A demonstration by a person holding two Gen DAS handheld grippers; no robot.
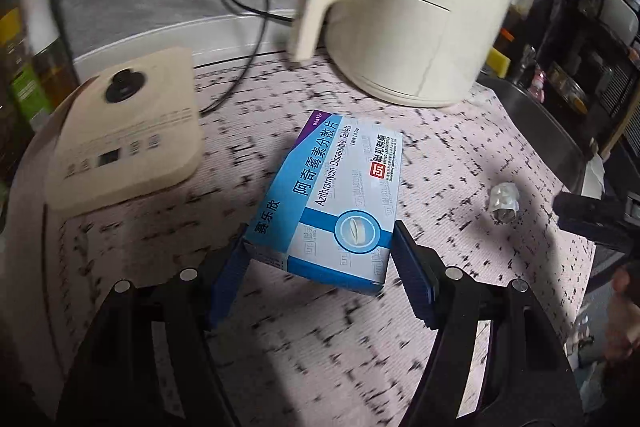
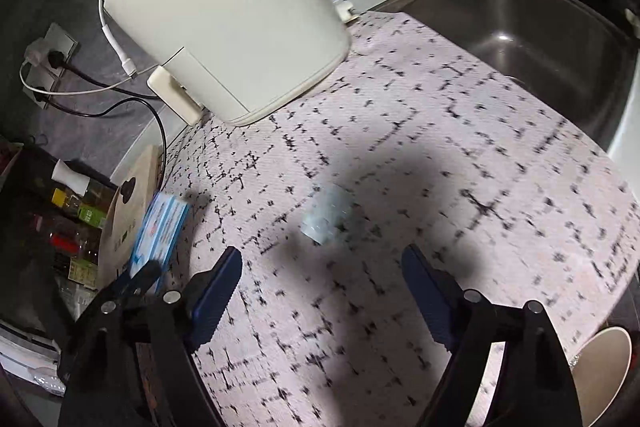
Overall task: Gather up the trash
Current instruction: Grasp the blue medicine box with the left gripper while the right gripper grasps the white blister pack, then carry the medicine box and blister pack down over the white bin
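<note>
Two hand-held grippers are in my feeds. My left hand-held gripper [image 1: 318, 247] has its blue pads against the near end of the medicine box [image 1: 334, 195], pinching it by its two long sides; the box lies on the patterned counter [image 1: 280, 347] and runs toward 12 o'clock. My right hand-held gripper [image 2: 322, 287] stands spread with nothing between its fingers, and the crumpled blister pack [image 2: 326, 213] lies just ahead of it at 12 o'clock, blurred and in shadow. In the left view that pack sits at 3 o'clock of the box. A cream air fryer [image 1: 420, 7] stands beyond at 12 o'clock, a sink [image 2: 520, 39] at 2 o'clock in the right view.
</note>
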